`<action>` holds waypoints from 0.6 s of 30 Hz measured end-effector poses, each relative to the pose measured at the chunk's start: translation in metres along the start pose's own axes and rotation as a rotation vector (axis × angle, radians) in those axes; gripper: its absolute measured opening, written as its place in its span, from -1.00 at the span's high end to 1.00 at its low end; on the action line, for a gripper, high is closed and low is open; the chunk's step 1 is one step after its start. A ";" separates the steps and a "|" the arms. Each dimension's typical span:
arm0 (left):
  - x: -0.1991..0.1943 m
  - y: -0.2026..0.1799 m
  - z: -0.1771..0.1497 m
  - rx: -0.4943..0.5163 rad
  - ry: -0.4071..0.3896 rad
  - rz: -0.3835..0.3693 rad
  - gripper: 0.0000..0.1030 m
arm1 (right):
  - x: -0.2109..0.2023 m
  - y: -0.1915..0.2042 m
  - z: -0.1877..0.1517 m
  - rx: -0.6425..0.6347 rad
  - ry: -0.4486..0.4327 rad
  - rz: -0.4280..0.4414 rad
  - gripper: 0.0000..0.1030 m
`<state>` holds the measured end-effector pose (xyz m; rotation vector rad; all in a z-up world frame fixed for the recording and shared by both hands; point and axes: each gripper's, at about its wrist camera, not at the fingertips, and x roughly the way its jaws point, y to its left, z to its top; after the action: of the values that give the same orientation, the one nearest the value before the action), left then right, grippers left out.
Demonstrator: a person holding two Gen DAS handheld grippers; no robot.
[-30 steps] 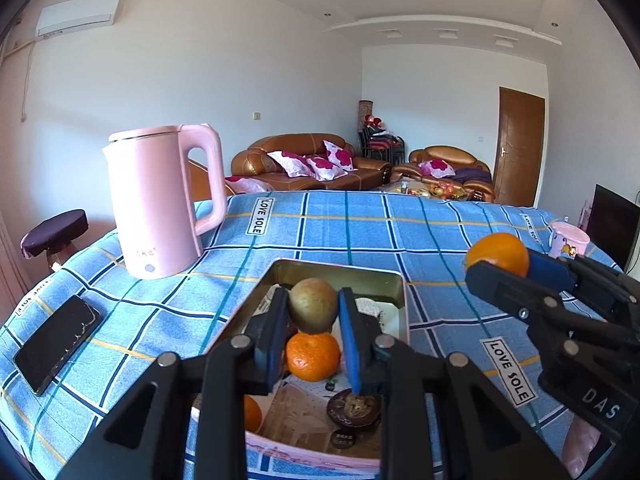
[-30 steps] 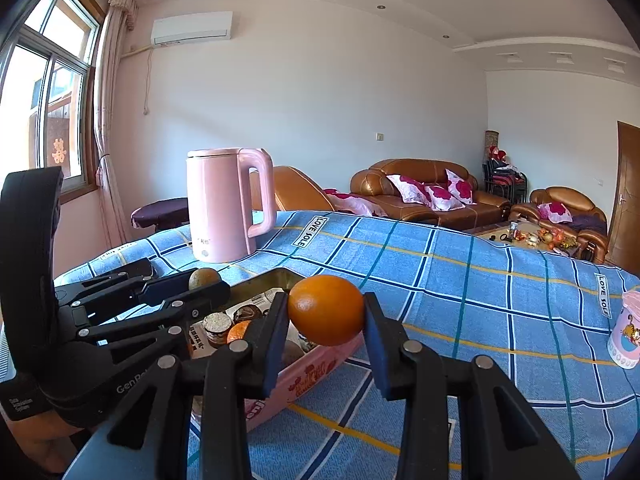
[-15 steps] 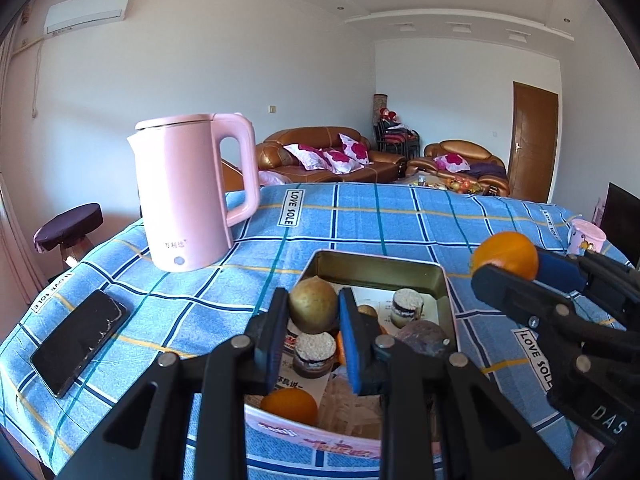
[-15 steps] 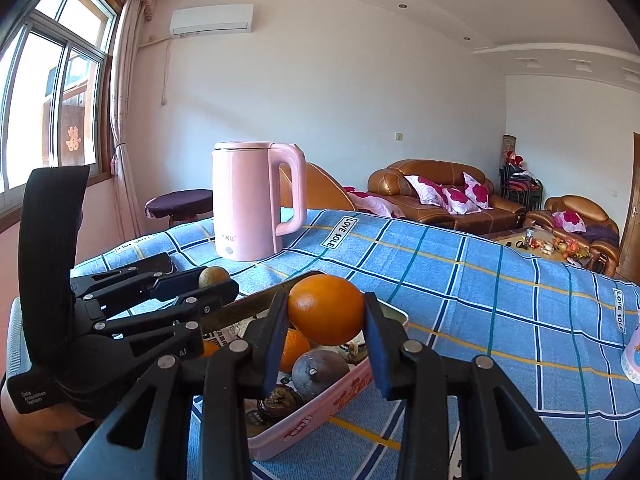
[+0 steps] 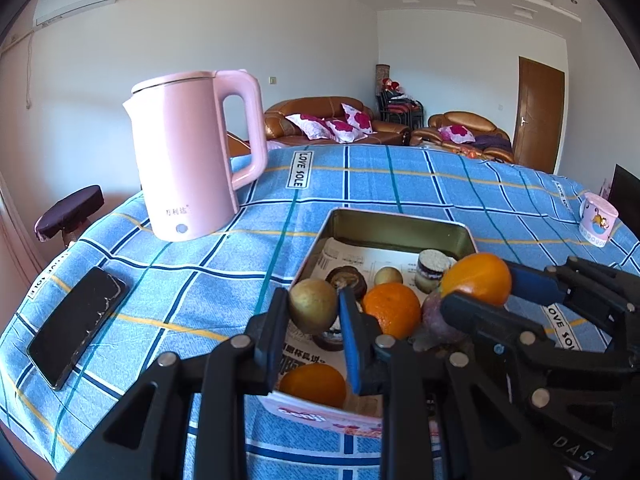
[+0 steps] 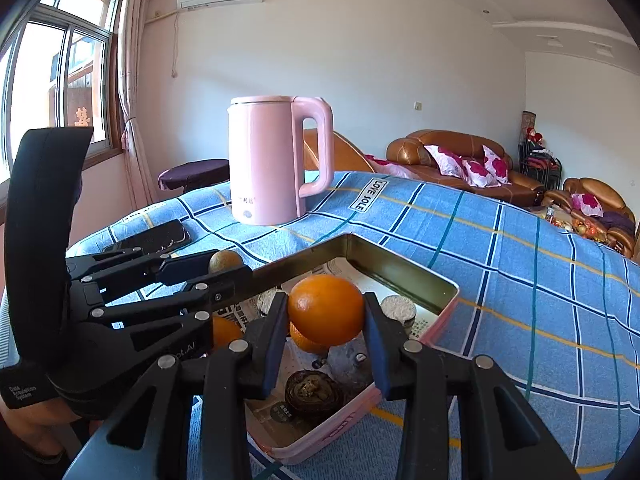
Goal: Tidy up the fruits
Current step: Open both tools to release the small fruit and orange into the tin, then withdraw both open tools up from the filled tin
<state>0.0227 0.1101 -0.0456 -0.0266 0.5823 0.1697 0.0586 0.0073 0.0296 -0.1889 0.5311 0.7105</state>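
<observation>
Left gripper (image 5: 313, 312) is pinching a small brownish-green fruit (image 5: 313, 310) between its two pads, over the near left edge of the tin (image 5: 394, 225). From the left wrist view, the tin is sitting on a blue checked cloth (image 5: 400, 184) and is holding two oranges (image 5: 392, 312), a small pale fruit (image 5: 388, 276), a purple-grey fruit, round cakes and printed paper. On the right side the right gripper (image 5: 476, 282) is coming into the picture and is pinching an orange (image 5: 476, 278) over the tin, so it is hiding part of the content. A pink kettle (image 5: 192, 156) is standing behind the tin on the left, well apart from it. A dark phone (image 5: 76, 328) is lying near the left edge of the cloth, and a pink cup (image 5: 598, 220) is standing far to the right.

From the right wrist view, the right gripper (image 6: 326, 312) is squeezing the orange (image 6: 326, 309) between its pads, above the middle of the tin (image 6: 404, 268). Under it another orange (image 6: 306, 340) and a dark round cake (image 6: 314, 390) are lying. The left gripper (image 6: 224, 268) is reaching in from the left with the brownish fruit (image 6: 225, 260), and its black arms are covering the tin's left wall. The kettle (image 6: 276, 164) is standing behind, with the phone (image 6: 156, 238) to its left.
</observation>
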 end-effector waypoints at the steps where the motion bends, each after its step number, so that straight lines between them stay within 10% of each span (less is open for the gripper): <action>1: 0.002 -0.001 -0.001 0.003 0.007 0.003 0.45 | 0.003 -0.001 -0.001 0.004 0.014 0.005 0.25; 18: -0.013 0.005 -0.001 -0.035 -0.035 0.012 -0.38 | 0.006 -0.009 -0.009 0.044 0.067 0.030 -0.10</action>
<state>0.0103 0.1133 -0.0392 -0.0541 0.5448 0.1919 0.0646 0.0013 0.0192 -0.1642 0.6137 0.7231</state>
